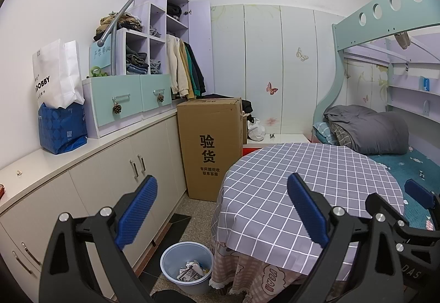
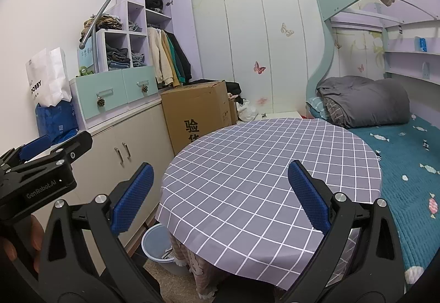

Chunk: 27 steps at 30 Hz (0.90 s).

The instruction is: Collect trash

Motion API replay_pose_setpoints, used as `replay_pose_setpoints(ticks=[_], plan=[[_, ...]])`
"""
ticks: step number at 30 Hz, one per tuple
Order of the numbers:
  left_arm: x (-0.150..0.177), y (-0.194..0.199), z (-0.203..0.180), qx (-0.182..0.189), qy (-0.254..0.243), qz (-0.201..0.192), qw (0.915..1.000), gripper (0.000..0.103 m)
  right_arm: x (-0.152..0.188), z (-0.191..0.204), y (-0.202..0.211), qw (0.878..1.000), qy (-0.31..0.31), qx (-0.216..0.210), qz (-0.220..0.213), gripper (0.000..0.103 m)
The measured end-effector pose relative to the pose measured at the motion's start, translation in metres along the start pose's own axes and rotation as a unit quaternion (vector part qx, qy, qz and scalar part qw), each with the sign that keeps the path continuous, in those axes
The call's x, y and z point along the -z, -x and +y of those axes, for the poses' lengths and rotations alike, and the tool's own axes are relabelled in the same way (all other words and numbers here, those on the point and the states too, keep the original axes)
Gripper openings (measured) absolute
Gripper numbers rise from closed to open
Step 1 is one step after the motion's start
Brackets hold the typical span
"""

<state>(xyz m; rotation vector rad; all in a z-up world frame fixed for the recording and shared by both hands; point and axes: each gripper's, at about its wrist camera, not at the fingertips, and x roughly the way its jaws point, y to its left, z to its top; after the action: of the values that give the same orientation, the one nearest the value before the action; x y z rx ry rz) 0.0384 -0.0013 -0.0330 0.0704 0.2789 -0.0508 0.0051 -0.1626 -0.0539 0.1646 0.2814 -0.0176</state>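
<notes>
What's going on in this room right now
A person holds a two-finger tool in each hand above a round table with a checked cloth. The left tool and the right tool are both open and hold nothing. No trash shows on the tabletop. A blue bin on the floor beside the table already has crumpled paper in it.
</notes>
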Motion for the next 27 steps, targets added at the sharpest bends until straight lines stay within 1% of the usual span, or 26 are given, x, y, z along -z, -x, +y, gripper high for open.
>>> replay_pose_setpoints(ticks=[27], plan=[[0.0013, -0.0023, 0.0008, -0.002, 0.003, 0.004, 1.0000, 0.093, 0.0030, -0.0009, -0.0047, 1.000, 0.001, -0.005, 0.006, 0.096]])
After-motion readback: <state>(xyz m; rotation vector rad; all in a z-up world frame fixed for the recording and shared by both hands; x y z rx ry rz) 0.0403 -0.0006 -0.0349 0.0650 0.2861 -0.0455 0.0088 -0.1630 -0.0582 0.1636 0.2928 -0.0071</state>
